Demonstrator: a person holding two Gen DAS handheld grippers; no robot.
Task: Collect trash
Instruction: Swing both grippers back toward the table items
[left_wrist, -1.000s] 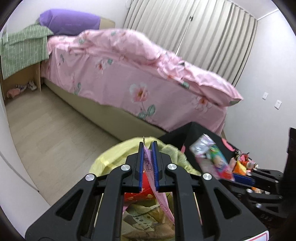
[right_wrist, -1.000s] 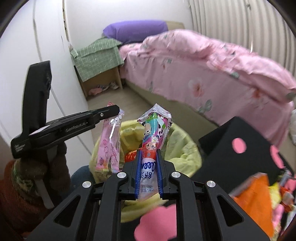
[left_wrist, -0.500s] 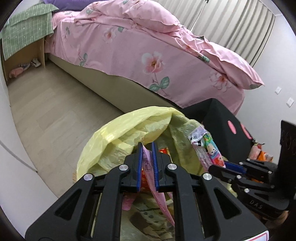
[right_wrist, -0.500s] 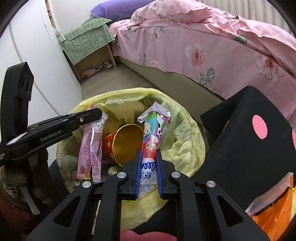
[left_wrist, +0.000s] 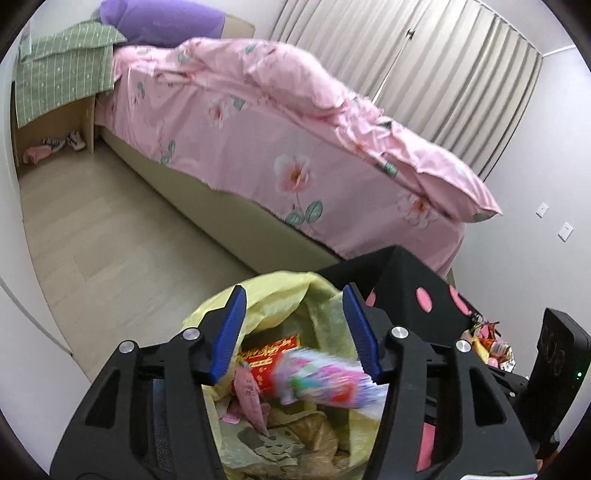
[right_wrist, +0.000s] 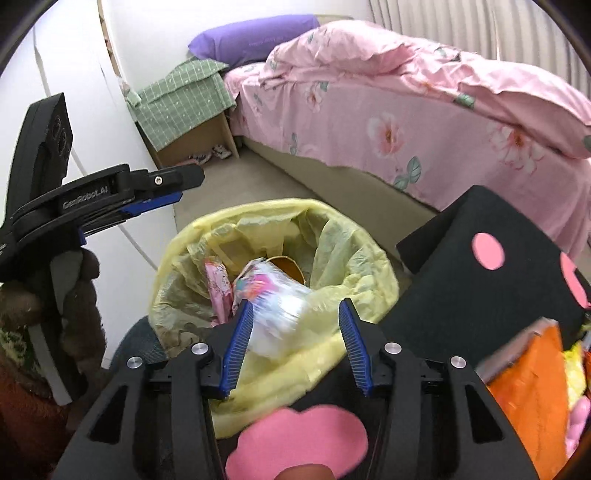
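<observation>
A bin lined with a yellow bag (left_wrist: 280, 295) (right_wrist: 354, 284) stands below both grippers. My left gripper (left_wrist: 295, 332) is open and empty above it; it also shows in the right wrist view (right_wrist: 162, 192). My right gripper (right_wrist: 295, 343) is open and empty over the bin's near rim. A colourful snack wrapper (left_wrist: 325, 380) (right_wrist: 273, 295) is blurred, in the air inside the bin mouth. A thin pink wrapper (left_wrist: 251, 398) (right_wrist: 218, 288) lies in the bin beside a red paper cup (left_wrist: 269, 354).
A black table with pink spots (right_wrist: 480, 288) (left_wrist: 413, 291) stands right of the bin, with an orange packet (right_wrist: 528, 387) and more snack litter (left_wrist: 491, 347) on it. A bed with a pink floral cover (left_wrist: 295, 147) lies beyond. A nightstand under a green cloth (right_wrist: 188, 96) stands far left.
Both grippers have opened. The pink wrapper has dropped from the left one into the bin, and the colourful wrapper has left the right one and is falling in.
</observation>
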